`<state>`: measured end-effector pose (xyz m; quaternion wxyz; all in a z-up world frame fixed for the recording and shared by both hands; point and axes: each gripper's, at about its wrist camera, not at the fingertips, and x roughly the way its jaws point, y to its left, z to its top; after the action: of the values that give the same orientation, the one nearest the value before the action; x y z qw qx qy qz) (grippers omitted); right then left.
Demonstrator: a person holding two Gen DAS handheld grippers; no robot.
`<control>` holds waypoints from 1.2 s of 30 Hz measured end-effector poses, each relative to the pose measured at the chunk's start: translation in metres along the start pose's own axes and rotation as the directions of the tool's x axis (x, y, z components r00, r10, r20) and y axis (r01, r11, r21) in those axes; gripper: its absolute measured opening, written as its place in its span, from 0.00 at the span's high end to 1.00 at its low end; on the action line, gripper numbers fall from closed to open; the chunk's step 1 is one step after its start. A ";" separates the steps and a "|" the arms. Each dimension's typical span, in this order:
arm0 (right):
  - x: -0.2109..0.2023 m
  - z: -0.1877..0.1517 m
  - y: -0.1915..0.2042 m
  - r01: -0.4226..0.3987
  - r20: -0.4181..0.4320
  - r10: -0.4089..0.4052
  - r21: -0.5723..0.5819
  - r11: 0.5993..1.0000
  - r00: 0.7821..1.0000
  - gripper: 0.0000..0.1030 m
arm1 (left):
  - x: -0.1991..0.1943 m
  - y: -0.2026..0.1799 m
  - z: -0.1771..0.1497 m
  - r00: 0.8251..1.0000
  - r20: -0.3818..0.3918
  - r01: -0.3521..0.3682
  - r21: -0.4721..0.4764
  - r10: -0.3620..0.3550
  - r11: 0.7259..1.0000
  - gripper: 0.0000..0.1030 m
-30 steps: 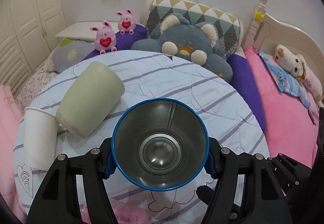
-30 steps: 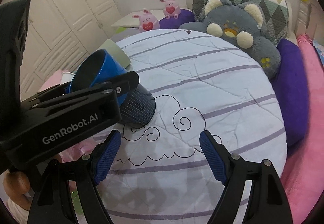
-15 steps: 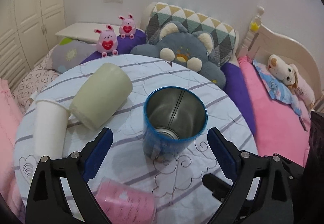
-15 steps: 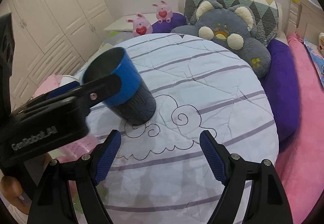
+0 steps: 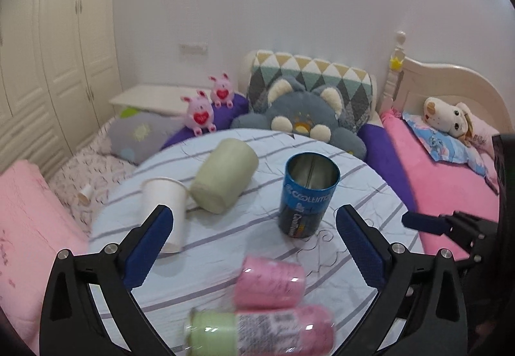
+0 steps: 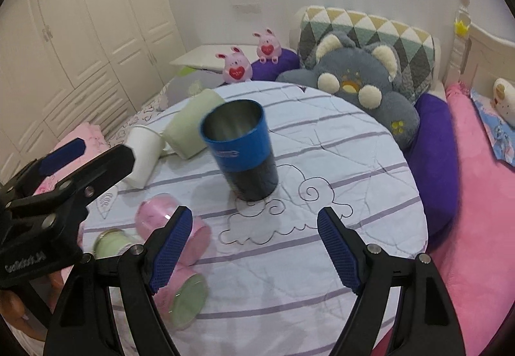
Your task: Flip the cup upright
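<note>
Left hand-held gripper (image 5: 254, 243) released upright cup (image 5: 307, 195)

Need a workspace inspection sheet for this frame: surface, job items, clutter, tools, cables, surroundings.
Surface: round table under a striped, wrinkled cloth.
Job's things: blue cup upright, mouth up, ungripped.
Clutter: green cup and white cup on their sides, touching; two pink containers lying at the near edge.
Grippers: left tool open, empty; right tool open, empty.
Cables: nothing seen.
Surroundings: bed with grey plush, pink bunnies, wardrobe.
</note>
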<state>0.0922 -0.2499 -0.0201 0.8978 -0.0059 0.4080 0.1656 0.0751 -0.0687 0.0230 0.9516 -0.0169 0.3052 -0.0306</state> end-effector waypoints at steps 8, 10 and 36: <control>-0.033 -0.021 0.034 0.074 0.086 -0.069 -0.066 0.995 0.994 0.21 | -0.047 0.014 -0.018 0.999 0.050 0.003 0.065 -0.006 0.998 0.00; -0.041 -0.026 0.041 0.092 0.096 -0.084 -0.079 0.993 0.992 0.21 | -0.058 0.017 -0.022 0.997 0.071 -0.007 0.074 0.002 0.997 0.00; -0.107 -0.070 0.070 0.187 0.373 -0.147 -0.073 0.980 0.916 0.21 | -0.123 0.032 -0.073 0.973 0.218 -0.102 0.101 0.078 0.990 0.00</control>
<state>-0.0458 -0.2256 0.0201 0.9673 -0.0577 0.2222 0.1083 -0.0659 -0.0293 0.0334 0.9788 0.0470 0.1993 -0.0025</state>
